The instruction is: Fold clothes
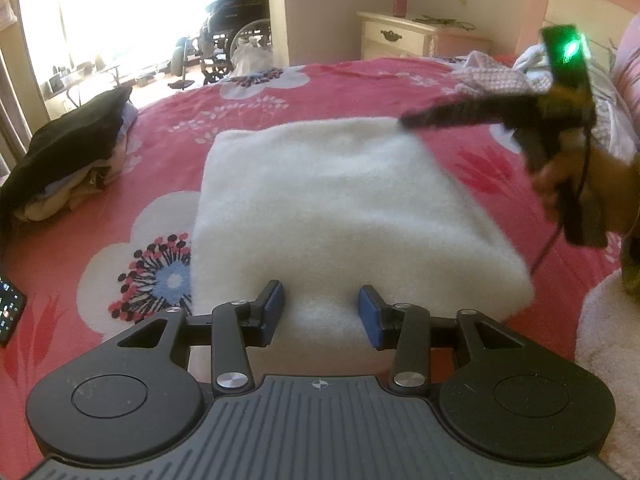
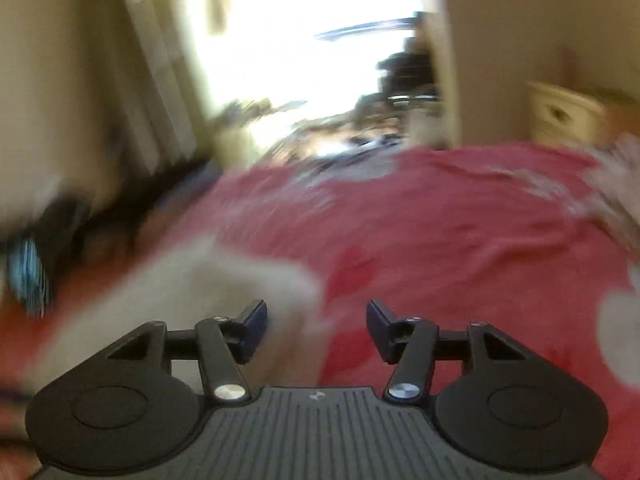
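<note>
**Both pairs of fingers spread over a folded white towel**

Blue-padded fingers (image 1: pixel 276 300) of the left gripper (image 1: pixel 321 312) stand spread apart, nothing between them, at the near edge of the folded white towel (image 1: pixel 340 200). That towel lies as a neat fluffy rectangle on the red flowered bedspread (image 1: pixel 360 80), directly ahead of the left gripper. The right gripper (image 2: pixel 316 330) has its own fingers (image 2: pixel 254 326) likewise spread and empty; its view is badly blurred, with a pale smear of towel (image 2: pixel 240 284) low and left of centre and red bedspread (image 2: pixel 460 240) beyond.

From the left wrist view, the right gripper (image 1: pixel 412 120) reaches in from the right above the towel's far right corner, gripped by a hand (image 1: pixel 560 176), a green light glowing on its body; whether it touches the cloth cannot be told. To the left lies a pile of dark and pale clothes (image 1: pixel 68 160). A phone (image 1: pixel 8 314) shows at the left edge. Farther right, checked garments (image 1: pixel 500 76) lie heaped. Beyond the bed stand a cream nightstand (image 1: pixel 400 36) and a wheelchair (image 1: pixel 236 32) by the bright window.
</note>
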`<state>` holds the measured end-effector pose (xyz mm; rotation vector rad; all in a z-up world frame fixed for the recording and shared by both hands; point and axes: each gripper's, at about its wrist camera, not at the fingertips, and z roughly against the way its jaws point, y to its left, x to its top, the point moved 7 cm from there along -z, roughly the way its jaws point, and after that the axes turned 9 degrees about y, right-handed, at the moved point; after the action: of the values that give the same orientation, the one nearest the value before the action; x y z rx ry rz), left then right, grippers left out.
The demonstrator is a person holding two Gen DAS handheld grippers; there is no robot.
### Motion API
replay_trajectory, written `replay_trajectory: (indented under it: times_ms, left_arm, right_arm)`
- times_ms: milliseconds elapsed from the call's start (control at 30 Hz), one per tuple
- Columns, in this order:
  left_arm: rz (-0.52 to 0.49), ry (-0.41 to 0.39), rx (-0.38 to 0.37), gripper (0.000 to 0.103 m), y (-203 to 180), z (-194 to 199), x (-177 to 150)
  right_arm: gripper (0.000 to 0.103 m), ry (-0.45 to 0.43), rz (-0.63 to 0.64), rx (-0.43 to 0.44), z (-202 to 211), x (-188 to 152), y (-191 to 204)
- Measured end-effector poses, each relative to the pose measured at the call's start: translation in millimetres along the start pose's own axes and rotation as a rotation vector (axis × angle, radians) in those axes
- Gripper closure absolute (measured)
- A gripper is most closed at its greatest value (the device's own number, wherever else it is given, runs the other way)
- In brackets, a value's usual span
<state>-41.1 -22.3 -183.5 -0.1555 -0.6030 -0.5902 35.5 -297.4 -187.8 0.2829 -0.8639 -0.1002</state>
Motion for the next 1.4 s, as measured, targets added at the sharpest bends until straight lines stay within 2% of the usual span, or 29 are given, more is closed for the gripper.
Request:
replay_trajectory:
  times_ms: [67, 100, 200, 267, 300, 367, 433, 500, 633, 767, 800, 867, 933, 1000, 1067, 1167, 1233, 1333, 1400]
  left_arm:
    - [-0.001, -0.002, 0.001, 0.061, 0, 0, 0]
    - [-0.003, -0.004, 0.001, 0.061, 0, 0, 0]
    - [-0.002, -0.013, 0.000, 0.061, 0, 1, -2]
    - [-0.002, -0.017, -0.001, 0.061, 0, 1, -2]
    - [0.000, -0.019, -0.002, 0.061, 0, 1, -2]
    - [0.006, -0.026, -0.006, 0.061, 1, 1, -3]
    - [0.009, -0.039, -0.012, 0.061, 0, 1, -2]
    - [0.014, -0.051, -0.011, 0.060, 1, 1, -2]
    - [0.031, -0.082, -0.022, 0.059, 2, 3, -6]
    - [0.061, -0.114, -0.037, 0.058, 5, 4, -9]
    - [0.064, -0.116, -0.040, 0.058, 5, 4, -9]
    - [0.066, -0.122, -0.051, 0.058, 5, 5, -7]
    - [0.082, -0.123, -0.067, 0.058, 8, 6, -7]
    - [0.100, -0.126, -0.083, 0.057, 11, 6, -8]
    - [0.113, -0.134, -0.097, 0.055, 13, 7, -8]
    - [0.128, -0.151, -0.115, 0.053, 13, 7, -10]
    - [0.134, -0.159, -0.122, 0.053, 14, 8, -11]
    - [0.144, -0.156, -0.132, 0.053, 16, 8, -9]
    - [0.142, -0.153, -0.133, 0.053, 16, 8, -9]
  right_arm:
    - [0.053, -0.045, -0.051, 0.021, 16, 9, -9]
    - [0.053, -0.064, -0.040, 0.050, 22, 14, -4]
    - [0.062, -0.072, 0.127, 0.182, 33, 22, 41]
    - [0.066, 0.002, 0.258, 0.230, 21, 13, 72]
    - [0.067, 0.060, 0.298, 0.213, 5, 4, 78]
    - [0.074, 0.187, 0.348, 0.126, -39, -19, 78]
    - [0.075, 0.199, 0.352, 0.110, -64, -37, 72]
    - [0.075, 0.203, 0.364, 0.103, -67, -34, 75]
    - [0.076, 0.243, 0.463, 0.051, -47, -15, 95]
    - [0.077, 0.253, 0.482, 0.077, -55, 10, 116]
    - [0.077, 0.287, 0.477, 0.064, -67, 10, 115]
    - [0.085, 0.398, 0.461, 0.015, -108, -8, 101]
    - [0.086, 0.408, 0.429, 0.026, -120, -13, 95]
    - [0.086, 0.434, 0.418, 0.017, -115, -5, 97]
    - [0.086, 0.441, 0.476, -0.014, -104, -1, 101]
    - [0.085, 0.409, 0.478, -0.043, -66, 15, 101]
    - [0.083, 0.383, 0.434, -0.031, -27, 28, 102]
    - [0.083, 0.396, 0.412, 0.007, 25, 29, 111]
    - [0.083, 0.419, 0.406, 0.005, 29, 20, 112]
